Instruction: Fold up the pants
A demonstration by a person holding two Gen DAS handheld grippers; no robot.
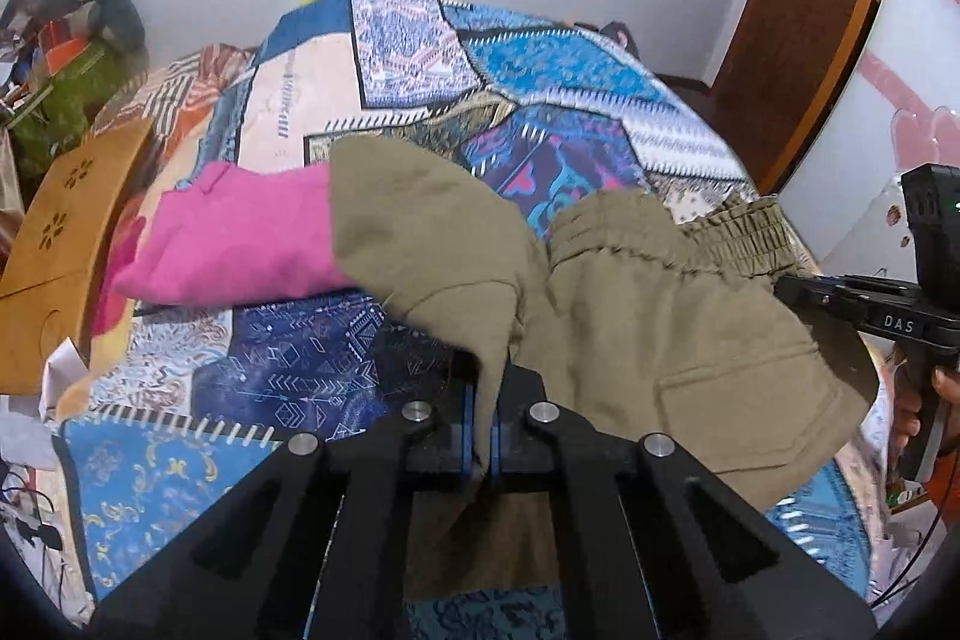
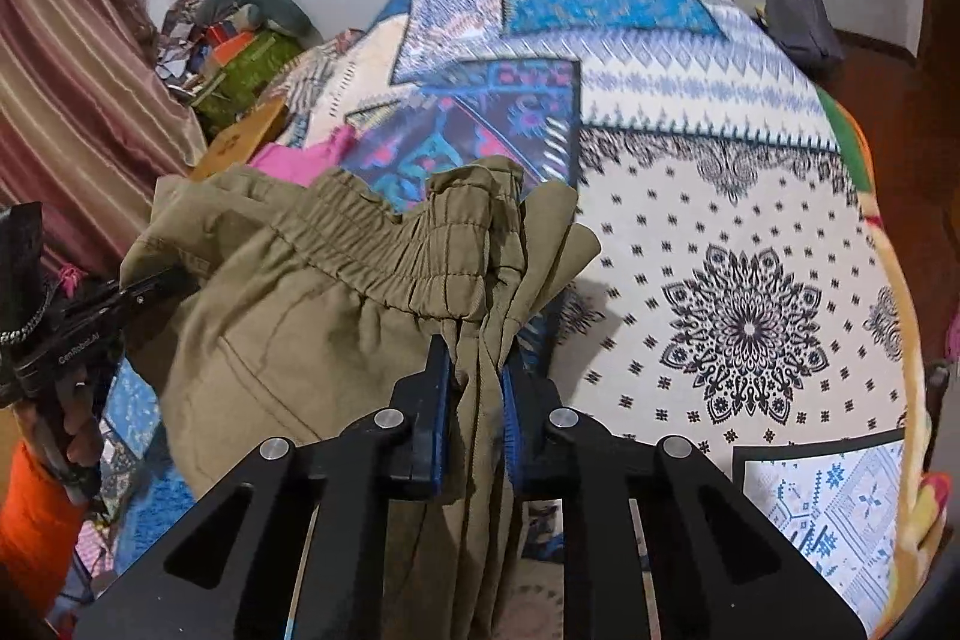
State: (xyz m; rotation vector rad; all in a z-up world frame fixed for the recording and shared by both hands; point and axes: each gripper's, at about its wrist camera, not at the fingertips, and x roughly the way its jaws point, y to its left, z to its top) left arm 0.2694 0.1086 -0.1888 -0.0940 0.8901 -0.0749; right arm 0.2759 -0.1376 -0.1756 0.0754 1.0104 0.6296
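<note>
Olive pants up off the bed, fold barely begun!

Left claw [image 1: 483, 436] was clamped on the olive pants [image 1: 630, 316] fabric; right claw [image 2: 477, 400] pinched the bunched elastic waistband [image 2: 384, 244]. Pants hung between both claws above the patchwork bedspread [image 2: 750, 160]; creasing and laying flat looked undone.

even indoor light | mild motion blur | fisheye-curved, dark corners

Left tongs [image 1: 483, 436] clamped nearly flat together, blue pads pinching a thin fold of khaki pants [image 1: 648, 328]. Right tongs [image 2: 477, 412] closed less tightly on a thick bunch just below the waistband, pads parted by the cloth. Each seen from the other's view, gripped by a bare hand [image 1: 945, 388].
</note>
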